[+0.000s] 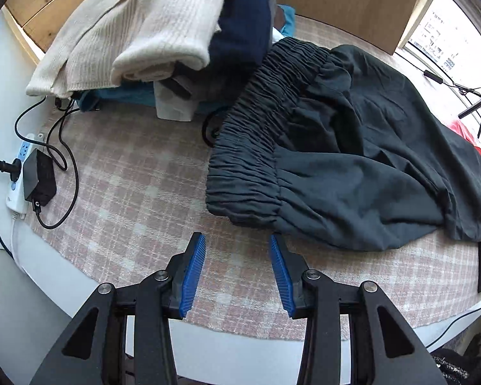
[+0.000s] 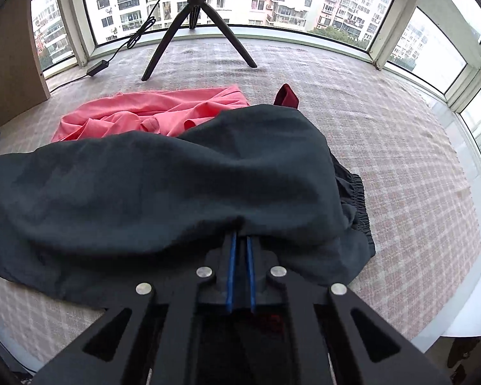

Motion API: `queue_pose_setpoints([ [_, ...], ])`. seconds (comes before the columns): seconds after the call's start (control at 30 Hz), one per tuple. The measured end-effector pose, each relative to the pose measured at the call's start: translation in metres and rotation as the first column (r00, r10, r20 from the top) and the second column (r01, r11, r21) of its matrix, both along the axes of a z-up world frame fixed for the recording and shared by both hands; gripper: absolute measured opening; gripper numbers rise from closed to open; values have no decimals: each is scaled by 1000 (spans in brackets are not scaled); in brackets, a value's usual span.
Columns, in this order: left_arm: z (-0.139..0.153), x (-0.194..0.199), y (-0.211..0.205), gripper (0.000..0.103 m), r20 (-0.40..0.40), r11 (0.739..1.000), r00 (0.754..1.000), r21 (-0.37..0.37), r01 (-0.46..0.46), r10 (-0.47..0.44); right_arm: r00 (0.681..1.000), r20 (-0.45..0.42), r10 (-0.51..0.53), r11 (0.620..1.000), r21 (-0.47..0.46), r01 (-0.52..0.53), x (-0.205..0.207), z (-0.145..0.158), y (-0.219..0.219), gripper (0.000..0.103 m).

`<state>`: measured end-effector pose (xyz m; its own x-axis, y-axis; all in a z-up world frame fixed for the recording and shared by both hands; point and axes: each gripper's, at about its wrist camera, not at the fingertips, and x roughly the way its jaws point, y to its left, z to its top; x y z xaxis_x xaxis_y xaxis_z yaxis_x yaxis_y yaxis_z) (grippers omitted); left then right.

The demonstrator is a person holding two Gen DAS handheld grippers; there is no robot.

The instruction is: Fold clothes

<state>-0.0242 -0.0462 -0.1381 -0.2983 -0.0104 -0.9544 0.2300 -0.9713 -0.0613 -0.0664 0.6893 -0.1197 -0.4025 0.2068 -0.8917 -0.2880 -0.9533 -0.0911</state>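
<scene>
Soft daylight enters through the windows (image 2: 272,0), which look slightly overexposed. Both views are sharp in the middle, with strong fisheye bending and dark vignetting at the corners.

Lying along the table's left edge: a white power strip (image 1: 17,173), carrying a black adapter (image 1: 39,178) and a black plug (image 1: 6,165), cables (image 1: 61,147) looping just beside. Standing near the windows (image 2: 272,0): a black tripod (image 2: 195,29), its inline switch (image 2: 97,67) resting on the pink-checked cloth (image 2: 384,147). Leaning at the far edge: a wooden board (image 1: 340,0).
</scene>
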Motion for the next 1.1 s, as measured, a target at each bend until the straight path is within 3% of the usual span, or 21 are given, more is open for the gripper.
queue_pose_setpoints([
  [0.07,2,-2,-7,50,-30,1000,1000,29,1,-1,999,-45,-23,1000,-14,23,6,19,4,3],
  [0.2,-12,-25,10,52,-23,996,995,2,92,-92,982,-173,-68,997,-52,60,17,68,11,2],
  [0.23,-17,-32,16,48,-14,993,993,-5,119,-119,973,-217,-77,996,-68,63,21,84,13,2],
  [0.27,-19,-33,22,36,-14,989,989,-7,148,-148,969,-236,-67,996,-76,50,23,99,12,2],
  [0.37,-15,-27,37,27,-21,974,974,-19,226,-226,991,-131,17,1000,-15,-19,14,111,-8,4],
  [0.43,-4,-15,37,26,-17,967,968,-54,250,-251,995,-75,70,995,77,-64,10,109,-29,24],
  [0.47,3,-8,34,26,-10,967,968,-65,248,-249,994,-45,95,989,120,-89,7,108,-40,53],
  [0.5,11,-4,30,27,-12,969,971,-65,238,-239,991,-34,132,985,118,-127,-3,100,-50,68],
  [0.6,41,-14,32,38,-61,960,959,-68,273,-277,971,0,240,965,111,-238,-33,77,-82,68],
  [0.63,50,-22,36,50,-80,951,949,-77,298,-304,961,11,275,956,107,-275,-44,69,-92,68],
  [0.67,57,-35,45,58,-95,938,935,-94,333,-341,950,22,310,945,104,-311,-54,62,-103,68],
  [0.73,62,-74,66,62,-112,903,898,-122,412,-425,924,43,379,919,95,-382,-74,46,-123,68],
  [0.83,50,-144,99,63,-71,853,853,-115,509,-518,875,73,478,872,79,-483,-104,24,-155,68],
  [0.97,-1,-212,134,64,81,802,814,-137,581,-575,822,164,545,821,92,-563,-140,-14,-174,68],
  [1.0,-15,-220,137,63,111,800,812,-140,583,-573,814,191,549,815,95,-572,-146,-24,-174,68],
  [1.03,-26,-226,139,46,136,803,813,-132,581,-566,805,217,552,809,96,-580,-152,-34,-174,68],
  [1.07,-33,-230,138,7,156,813,817,-103,573,-556,798,231,556,807,78,-585,-152,-38,-173,59],
  [1.1,-33,-232,136,3,153,823,822,-75,563,-549,791,244,561,805,60,-590,-152,-43,-172,10],
])
